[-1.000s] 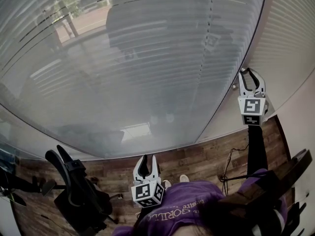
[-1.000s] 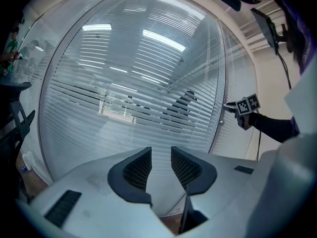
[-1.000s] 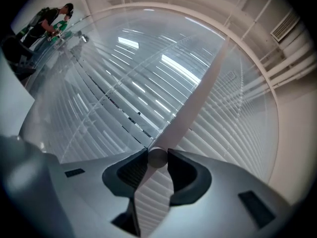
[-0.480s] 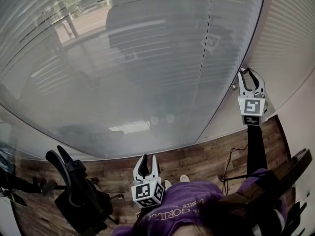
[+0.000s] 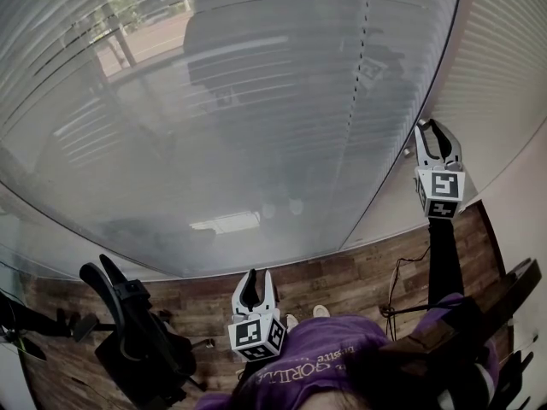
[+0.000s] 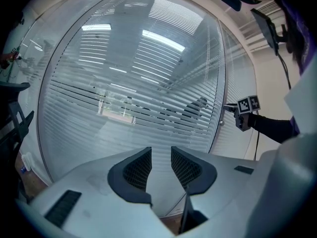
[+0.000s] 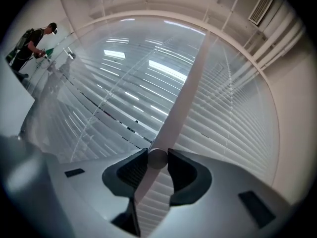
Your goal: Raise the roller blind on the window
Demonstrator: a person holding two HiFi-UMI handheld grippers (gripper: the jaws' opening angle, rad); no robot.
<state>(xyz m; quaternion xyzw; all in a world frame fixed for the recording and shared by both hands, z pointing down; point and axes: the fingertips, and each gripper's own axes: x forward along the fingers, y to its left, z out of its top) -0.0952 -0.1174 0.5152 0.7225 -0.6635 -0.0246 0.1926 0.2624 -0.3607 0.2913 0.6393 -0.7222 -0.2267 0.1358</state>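
Now the right claw (image 7: 158, 153) grips the round knob (image 7: 157, 161) on the frame post (image 7: 184, 86), right of the lowered blind (image 5: 256, 101). The left claw (image 6: 161, 151) hangs low and near, parted, empty. Winding looks to be the step in hand: next, probably, twist that knob to lift the slats

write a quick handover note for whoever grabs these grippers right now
Right gripper: shut on the round knob on the window's frame strip.
Left gripper: open, empty, held low in front of the glass.
Blind: slats cover the pane as far as shows; not raised.
Left to do: work the knob to raise the blind. I can't tell which way it moves.
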